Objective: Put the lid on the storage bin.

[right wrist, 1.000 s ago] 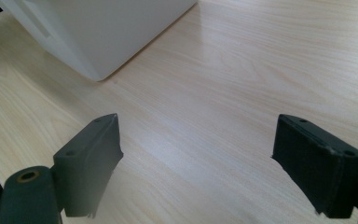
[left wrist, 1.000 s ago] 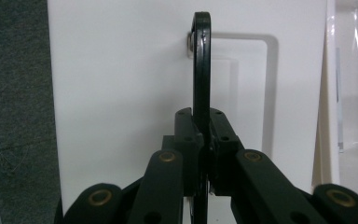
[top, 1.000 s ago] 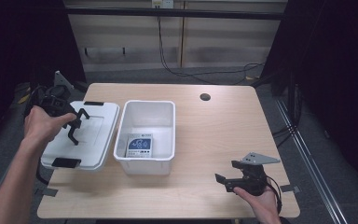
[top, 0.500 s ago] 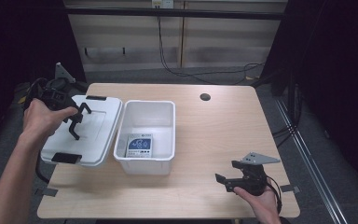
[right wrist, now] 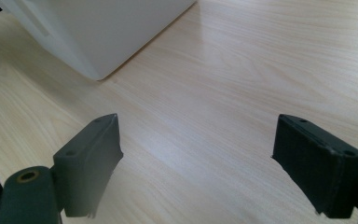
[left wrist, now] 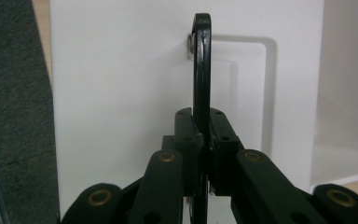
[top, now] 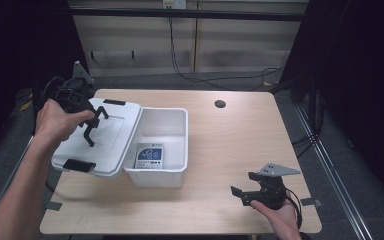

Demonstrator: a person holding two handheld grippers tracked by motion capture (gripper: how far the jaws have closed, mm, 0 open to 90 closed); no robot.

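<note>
Two grippers at work: the left one has raised a lid by its handle, the right one has kept still.

One second back the white lid lay flat beside the open white bin; now the left gripper, jaws clamped on the black handle, holds it higher and tilted, its right edge over the bin's left rim; the right gripper rests near the wooden table's front right corner, jaws spread wide and gripping nothing.

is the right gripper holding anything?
No, in the right gripper view the right gripper has its jaws wide apart over the bare table.
</note>
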